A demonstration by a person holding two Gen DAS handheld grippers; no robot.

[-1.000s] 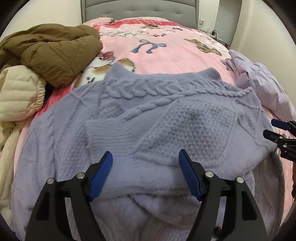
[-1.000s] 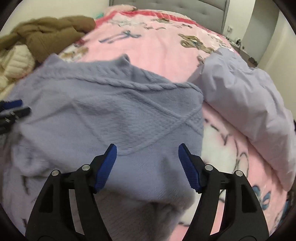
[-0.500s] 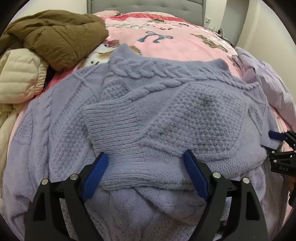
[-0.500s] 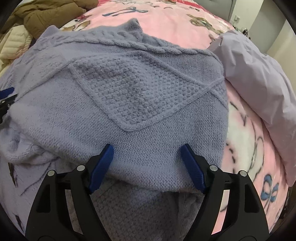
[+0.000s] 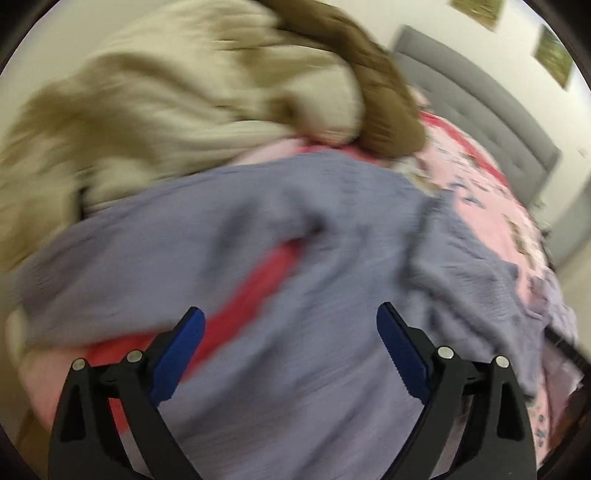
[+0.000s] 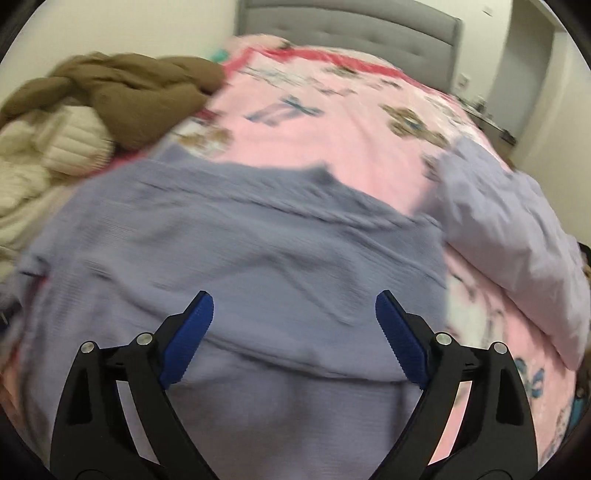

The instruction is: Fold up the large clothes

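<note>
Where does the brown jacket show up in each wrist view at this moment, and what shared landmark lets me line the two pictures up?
Left wrist: the brown jacket runs from top centre down to the right, heavily blurred, above the lavender sweater.
Right wrist: the brown jacket sits upper left, beside the cream jacket.
Shared landmark: the grey headboard, upper right in the left view, top centre in the right.

left gripper [image 5: 290,347], right gripper [image 6: 294,325], jaws just opening, empty
</note>
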